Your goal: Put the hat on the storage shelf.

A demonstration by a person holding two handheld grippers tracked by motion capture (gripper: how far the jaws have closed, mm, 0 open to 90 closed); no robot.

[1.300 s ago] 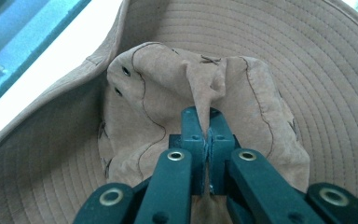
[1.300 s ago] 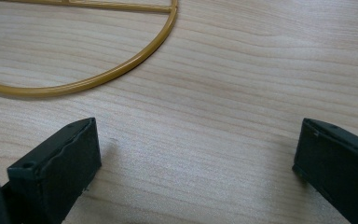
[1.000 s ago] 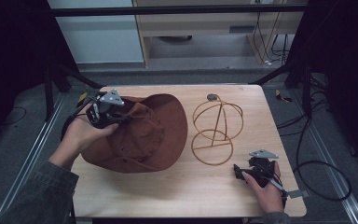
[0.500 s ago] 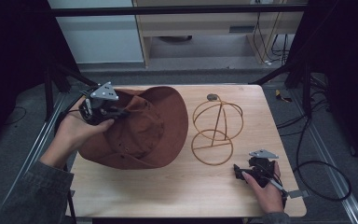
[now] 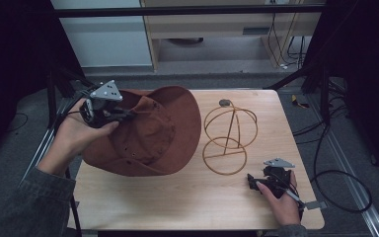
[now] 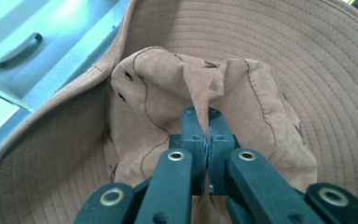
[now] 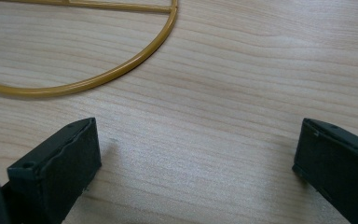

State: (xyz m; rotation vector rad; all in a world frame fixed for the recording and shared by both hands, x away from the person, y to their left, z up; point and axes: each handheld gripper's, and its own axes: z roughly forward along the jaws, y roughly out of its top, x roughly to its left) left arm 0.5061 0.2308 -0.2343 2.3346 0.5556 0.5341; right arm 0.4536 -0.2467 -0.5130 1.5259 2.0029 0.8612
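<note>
Pinching a fold of the crown of a wide-brimmed, rust-brown suede hat (image 5: 153, 133), our left claw (image 5: 128, 114) was clenched on the fabric, holding the hat tilted over the left side of the pale wooden bench (image 5: 192, 207), its brim edge just beside a gold wire dome-shaped hat stand (image 5: 229, 136). Our right claw (image 5: 253, 181) rested released on the bench near the stand's base ring, well apart from the hat.
</note>
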